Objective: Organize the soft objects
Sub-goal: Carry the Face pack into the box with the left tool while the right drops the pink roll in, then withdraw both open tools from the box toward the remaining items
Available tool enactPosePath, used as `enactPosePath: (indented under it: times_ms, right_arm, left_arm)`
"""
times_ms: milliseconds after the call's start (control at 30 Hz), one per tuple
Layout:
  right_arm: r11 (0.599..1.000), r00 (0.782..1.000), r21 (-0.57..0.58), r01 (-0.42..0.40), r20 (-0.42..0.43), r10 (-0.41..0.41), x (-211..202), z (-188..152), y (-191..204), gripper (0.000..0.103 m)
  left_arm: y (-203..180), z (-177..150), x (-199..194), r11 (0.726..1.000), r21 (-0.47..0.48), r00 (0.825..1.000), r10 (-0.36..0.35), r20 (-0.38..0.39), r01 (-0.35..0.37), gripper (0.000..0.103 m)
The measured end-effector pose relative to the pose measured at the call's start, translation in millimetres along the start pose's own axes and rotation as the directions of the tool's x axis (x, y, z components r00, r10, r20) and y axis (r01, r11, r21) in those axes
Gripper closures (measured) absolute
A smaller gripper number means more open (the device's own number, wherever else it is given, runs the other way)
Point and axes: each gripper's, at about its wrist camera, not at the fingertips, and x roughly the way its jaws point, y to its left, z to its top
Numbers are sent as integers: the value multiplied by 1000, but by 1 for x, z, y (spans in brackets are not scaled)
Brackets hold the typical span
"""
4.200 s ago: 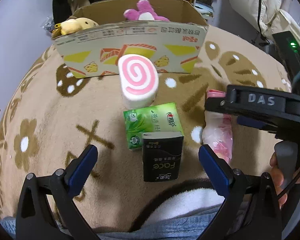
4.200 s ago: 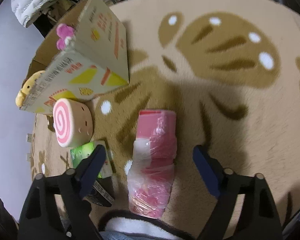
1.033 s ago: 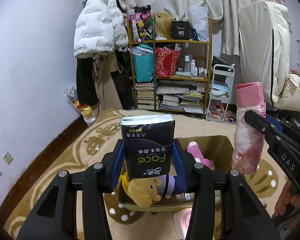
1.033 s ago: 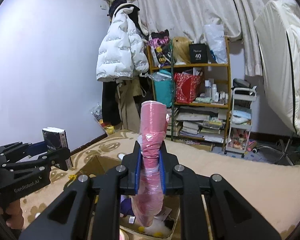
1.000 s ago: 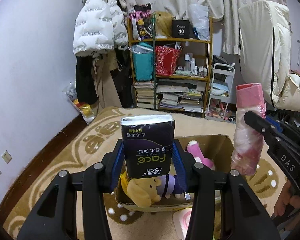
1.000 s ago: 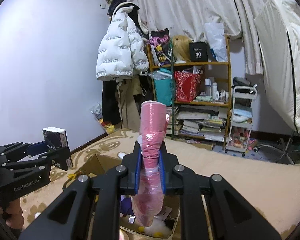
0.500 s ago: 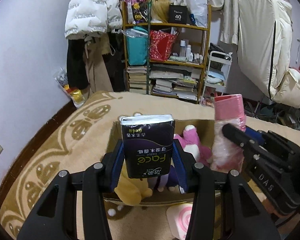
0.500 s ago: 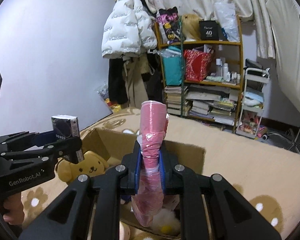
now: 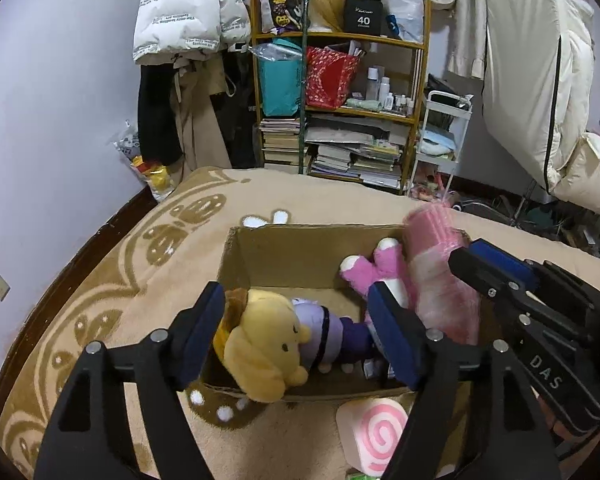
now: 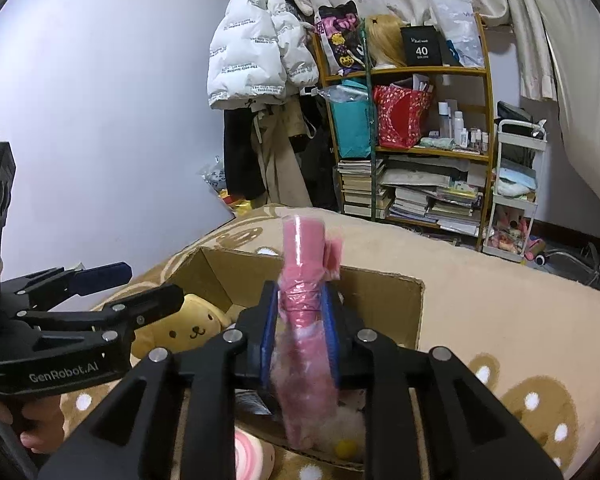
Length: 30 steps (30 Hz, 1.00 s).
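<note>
A cardboard box (image 9: pixel 284 248) stands on the beige patterned rug. It holds a yellow plush dog (image 9: pixel 260 352) and a pink plush (image 9: pixel 376 268). My left gripper (image 9: pixel 296 334) is open and empty above the box's near side; the black tissue pack is out of sight. My right gripper (image 10: pixel 298 336) is shut on a pink plastic-wrapped roll (image 10: pixel 304 304), held upright over the box (image 10: pixel 384 300). The roll (image 9: pixel 436 276) shows at the box's right side in the left wrist view. A pink swirl cushion (image 9: pixel 376 436) lies in front of the box.
A cluttered wooden shelf (image 9: pixel 340 100) with books and bags stands against the back wall. A white puffer jacket (image 9: pixel 184 12) hangs at the left. A white cart (image 10: pixel 516 184) stands right of the shelf. The rug (image 10: pixel 520 320) stretches to the right of the box.
My left gripper has opened and the black tissue pack has left it. Both grippers have lowered toward the box. The pink roll has tilted down over the box.
</note>
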Motion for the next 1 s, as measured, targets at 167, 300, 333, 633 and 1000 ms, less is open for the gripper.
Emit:
enactPosePath:
  times_ms: [167,300,333,633,1000]
  right_arm:
    - [1000,1000,0,-11,9,11,-9,5,-2,51]
    - [999,1000,33,-10,4,10,-18,6,-4,37]
    - [999,1000,39,-7,1,7,-20,6,-5,35]
    - [999,1000,30,25,-10,-24,-52,4,5,0]
    - [998,998,13,60,-38,-59,-100,-8,16,0]
  left_arm:
    - [-2,1,-7,998,40,999,42,-2,-41,29]
    - [1,1,-14,999,29,999,33,-23,-32,27]
    - [1,0,-16,999,26,999,33,-27,-33,25]
    - [7,-7,-44,999,10,999,43,-28,-42,12]
    - [21,-22,-85,999,-42,999,24,-36,-26,4]
